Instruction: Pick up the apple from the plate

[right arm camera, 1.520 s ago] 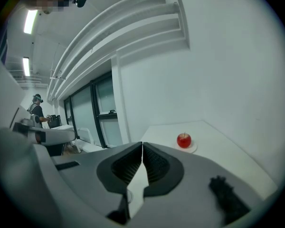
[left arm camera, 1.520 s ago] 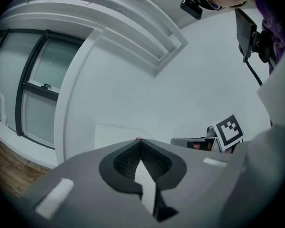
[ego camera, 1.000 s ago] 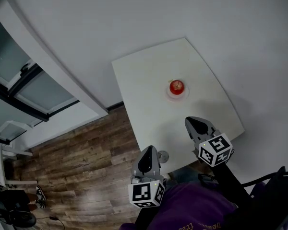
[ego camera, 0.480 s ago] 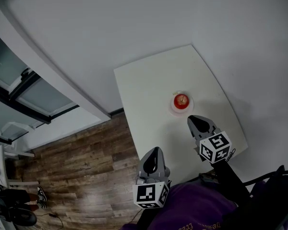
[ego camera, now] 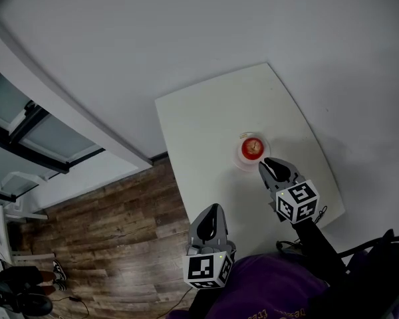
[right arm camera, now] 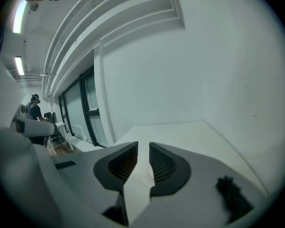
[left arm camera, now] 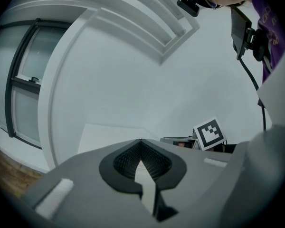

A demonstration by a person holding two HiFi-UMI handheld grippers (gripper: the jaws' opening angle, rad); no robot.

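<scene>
**Head view: apple sits just beyond the right gripper's tip**

At the near left, off the table's [ego camera: 199, 125] edge, the left gripper [ego camera: 215, 210] has its jaws pressed together on nothing. Further right, the apple [ego camera: 253, 148] rests on a small plate [ego camera: 241, 163] at mid-table. It looks firm, smooth, rounded and fairly light, so it could roll; a grip across its widest middle seems safest. Just near-right of it, the right gripper [ego camera: 269, 162] points at it, jaws opening from a narrow gap, with nothing between them.
</scene>
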